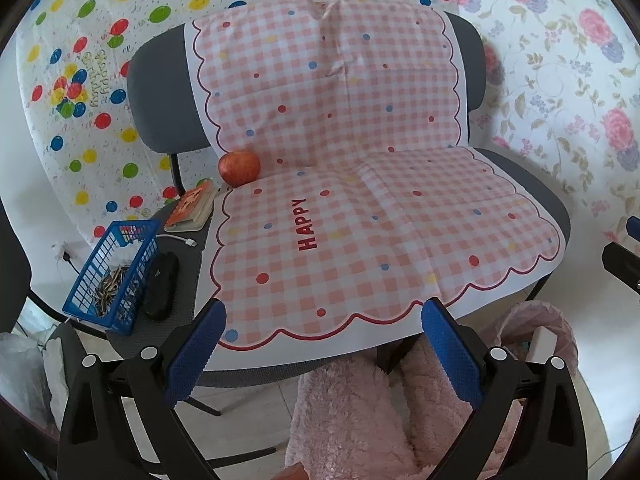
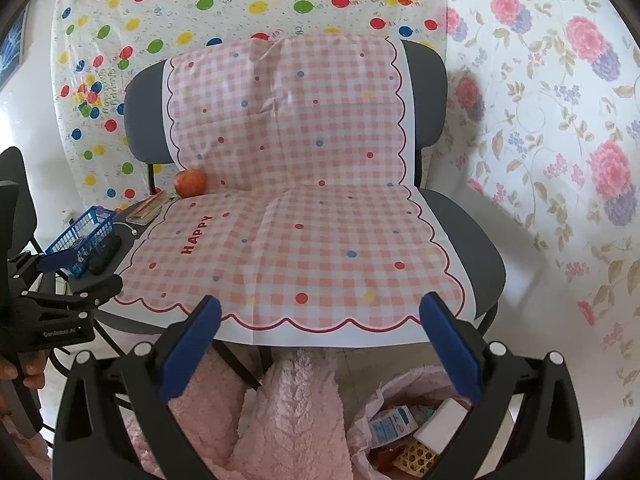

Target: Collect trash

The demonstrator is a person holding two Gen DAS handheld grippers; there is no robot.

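Trash sits already in the pink bag (image 2: 400, 432) on the floor below the chair (image 2: 472, 232); left gripper (image 1: 324, 344) and right gripper (image 2: 320, 340) hover wide open and empty, probably seeking more.

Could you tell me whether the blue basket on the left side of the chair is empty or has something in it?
Not empty: the blue basket holds a pile of small dark bits at its bottom, with something pale above them.
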